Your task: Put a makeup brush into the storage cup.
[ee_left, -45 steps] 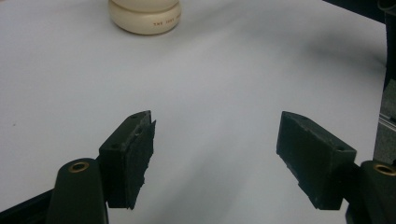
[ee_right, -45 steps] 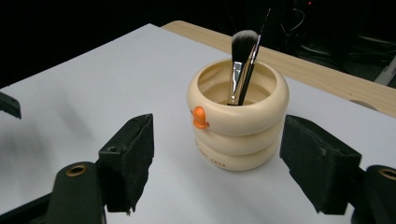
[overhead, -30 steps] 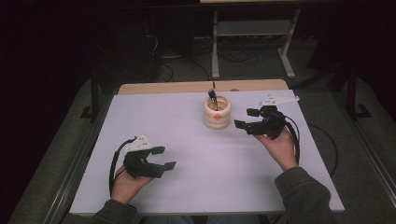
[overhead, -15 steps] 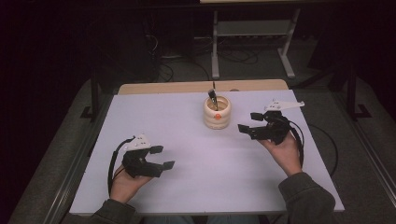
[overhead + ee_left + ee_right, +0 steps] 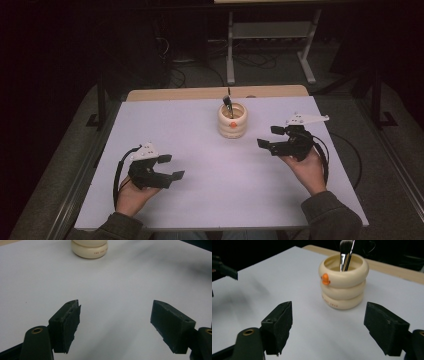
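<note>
On the white surface (image 5: 210, 165) a cream, ribbed holder (image 5: 232, 120) stands upright toward the far edge, roughly midway across. It looks like three stacked rings, with a small orange knob on its front and a line of small red lettering on its lowest ring. A brush (image 5: 228, 104) stands inside it, its metal ferrule leaning against the rim and its bristles up. The right hand-held gripper (image 5: 274, 137) sits in the person's right hand (image 5: 306, 167), to the right of the holder and a little nearer the person; its jaws are spread wide with nothing between them, and they point toward the holder (image 5: 343, 285), which lies near but apart from them. In the right gripper view the brush (image 5: 346, 253) rises out of the top of the picture. The left hand-held gripper (image 5: 171, 167) is held in the left hand (image 5: 131, 196) over the near left part of the surface, well apart from the holder (image 5: 89, 248); its jaws too stand wide open and empty, above bare white surface (image 5: 115, 290).
</note>
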A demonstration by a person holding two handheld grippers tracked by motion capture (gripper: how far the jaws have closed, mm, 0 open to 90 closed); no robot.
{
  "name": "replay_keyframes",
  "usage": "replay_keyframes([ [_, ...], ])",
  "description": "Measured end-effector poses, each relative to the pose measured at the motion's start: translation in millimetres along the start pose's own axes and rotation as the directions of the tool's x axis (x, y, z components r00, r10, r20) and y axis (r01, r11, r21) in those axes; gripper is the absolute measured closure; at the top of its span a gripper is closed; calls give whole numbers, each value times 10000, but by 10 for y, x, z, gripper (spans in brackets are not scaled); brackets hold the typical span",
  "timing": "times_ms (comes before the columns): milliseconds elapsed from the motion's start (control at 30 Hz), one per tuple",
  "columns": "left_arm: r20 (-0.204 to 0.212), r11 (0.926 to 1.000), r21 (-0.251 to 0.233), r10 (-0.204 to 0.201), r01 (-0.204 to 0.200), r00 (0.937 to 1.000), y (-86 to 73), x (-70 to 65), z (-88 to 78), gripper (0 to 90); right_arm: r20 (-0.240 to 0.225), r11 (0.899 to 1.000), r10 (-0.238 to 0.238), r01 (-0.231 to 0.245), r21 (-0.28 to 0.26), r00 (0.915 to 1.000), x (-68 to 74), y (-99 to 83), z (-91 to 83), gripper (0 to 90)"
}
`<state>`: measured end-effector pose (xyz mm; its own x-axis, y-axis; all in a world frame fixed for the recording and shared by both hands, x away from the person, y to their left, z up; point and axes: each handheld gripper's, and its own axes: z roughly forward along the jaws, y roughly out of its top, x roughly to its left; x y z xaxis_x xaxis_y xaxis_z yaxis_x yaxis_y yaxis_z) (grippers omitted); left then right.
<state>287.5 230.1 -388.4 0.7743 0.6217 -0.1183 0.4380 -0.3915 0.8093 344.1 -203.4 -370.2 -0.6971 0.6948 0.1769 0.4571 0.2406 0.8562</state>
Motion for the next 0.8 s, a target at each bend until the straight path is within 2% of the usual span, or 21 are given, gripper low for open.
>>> replay_keyframes([
  [467, -317, 9999, -121, -94, 90, 9995, -37, 27, -45, 231, 114, 10000, 35, -35, 23, 9999, 32, -221, -75, 214],
  [800, -449, 9998, -135, -150, 144, 9989, -94, 65, -95, 230, 398, 9998, 3, -11, 188, 9992, 51, -350, -119, 214],
])
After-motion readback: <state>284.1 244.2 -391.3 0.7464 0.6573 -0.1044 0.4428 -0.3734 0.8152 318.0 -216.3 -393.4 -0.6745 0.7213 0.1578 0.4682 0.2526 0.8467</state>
